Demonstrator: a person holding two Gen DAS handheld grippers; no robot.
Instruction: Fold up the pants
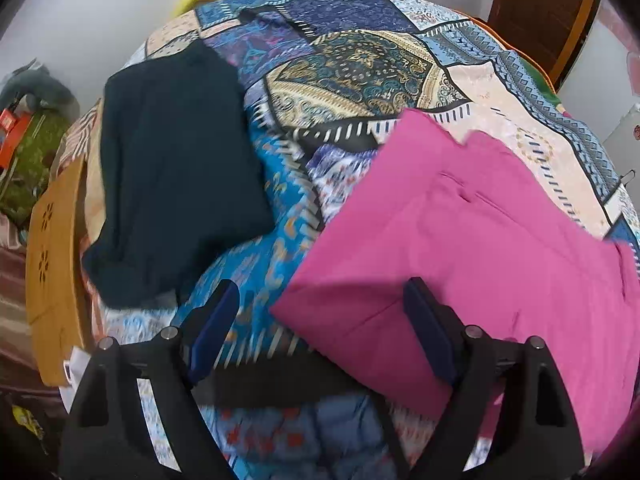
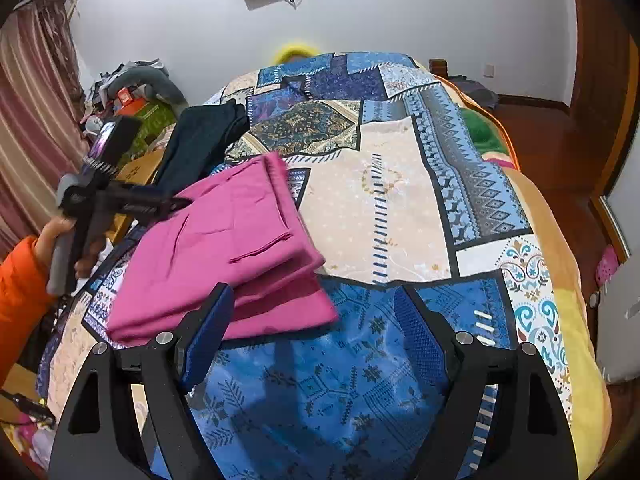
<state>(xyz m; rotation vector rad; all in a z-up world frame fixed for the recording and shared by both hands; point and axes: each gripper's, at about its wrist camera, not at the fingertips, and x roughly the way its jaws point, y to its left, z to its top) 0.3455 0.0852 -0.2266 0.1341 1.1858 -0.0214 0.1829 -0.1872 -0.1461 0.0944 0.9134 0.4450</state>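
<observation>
The pink pants (image 2: 224,252) lie folded in a flat stack on the patterned bedspread (image 2: 384,208). In the left wrist view the pink pants (image 1: 480,256) fill the right side. My left gripper (image 1: 320,304) is open and empty, hovering above the pants' near left edge; its right finger stands over the pink cloth. It also shows from outside in the right wrist view (image 2: 176,204), at the pants' left side. My right gripper (image 2: 312,312) is open and empty, just above the bedspread beside the stack's near right corner.
A folded dark teal garment (image 1: 176,184) lies on the bed to the left of the pink pants. A tan wooden stool (image 1: 52,280) stands at the bed's left edge. Clutter (image 2: 132,96) piles along the left wall. A brown door (image 1: 548,12) is at the far right.
</observation>
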